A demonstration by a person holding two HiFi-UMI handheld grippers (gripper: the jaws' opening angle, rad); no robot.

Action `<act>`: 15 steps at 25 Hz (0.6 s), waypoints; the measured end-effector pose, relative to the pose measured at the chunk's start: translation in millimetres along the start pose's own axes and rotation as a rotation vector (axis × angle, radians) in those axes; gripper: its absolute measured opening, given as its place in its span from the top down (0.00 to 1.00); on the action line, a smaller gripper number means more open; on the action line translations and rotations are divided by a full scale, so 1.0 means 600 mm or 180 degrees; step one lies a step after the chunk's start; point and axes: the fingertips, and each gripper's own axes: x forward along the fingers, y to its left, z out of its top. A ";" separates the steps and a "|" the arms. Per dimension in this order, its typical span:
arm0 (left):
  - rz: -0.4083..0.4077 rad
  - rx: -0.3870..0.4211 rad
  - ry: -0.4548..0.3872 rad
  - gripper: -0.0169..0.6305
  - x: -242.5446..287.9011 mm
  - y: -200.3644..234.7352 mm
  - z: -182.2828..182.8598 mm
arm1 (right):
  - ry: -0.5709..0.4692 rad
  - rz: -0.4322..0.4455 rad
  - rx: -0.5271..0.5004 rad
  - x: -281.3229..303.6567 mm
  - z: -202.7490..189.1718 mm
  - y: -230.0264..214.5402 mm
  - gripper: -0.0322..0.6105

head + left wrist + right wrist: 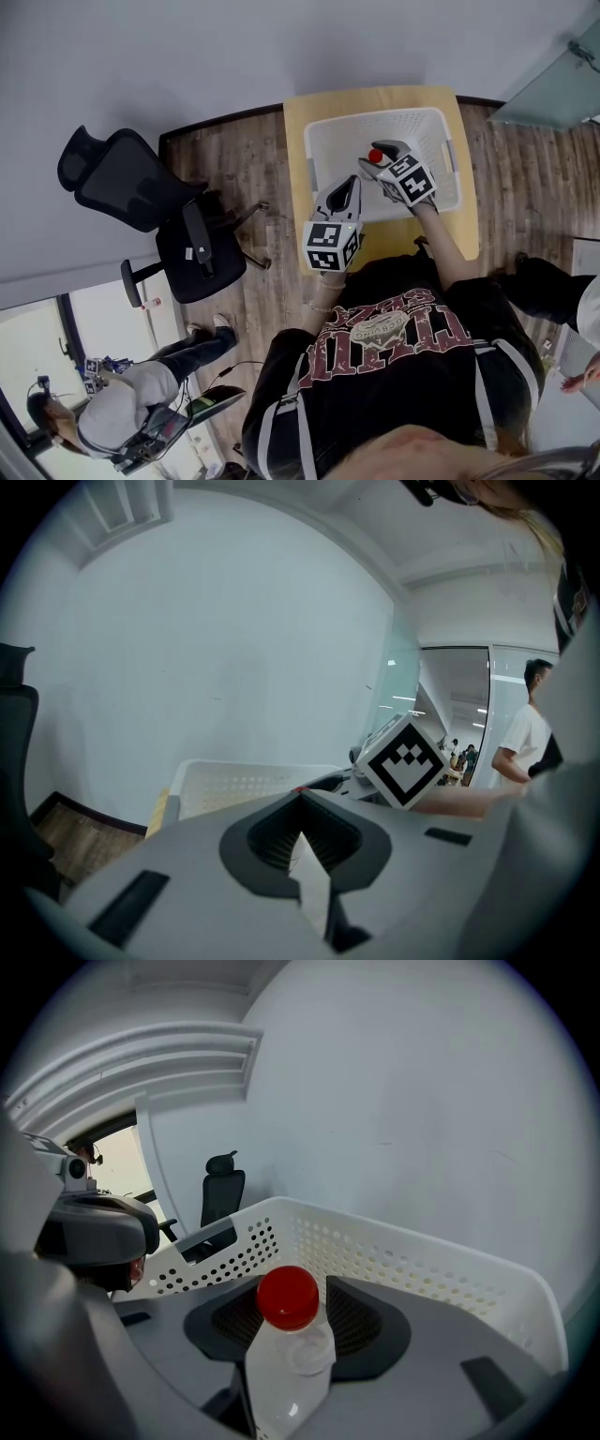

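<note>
Above white basket [356,141] — right hand-held gripper [292,1288] clamps red-capped bottle [286,1372] between its jaws.

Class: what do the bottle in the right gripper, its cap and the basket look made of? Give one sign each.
Bottle: probably clear plastic, glossy; translucent, with small highlights.
Cap: likely red plastic, smooth with a soft sheen.
Basket: white plastic, matt, probably moulded; regular rows of holes in its wall.

Office: swivel chair [150,211], glass partitions [450,714].
</note>
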 end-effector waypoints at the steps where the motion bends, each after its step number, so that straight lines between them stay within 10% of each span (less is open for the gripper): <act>1: 0.0004 0.0003 0.0001 0.91 -0.001 0.001 0.000 | -0.0009 -0.0003 0.0001 -0.002 0.000 0.000 0.63; 15: 0.0007 0.0057 0.0026 0.91 -0.002 0.002 -0.002 | -0.0214 -0.0035 -0.0053 -0.048 0.020 0.007 0.65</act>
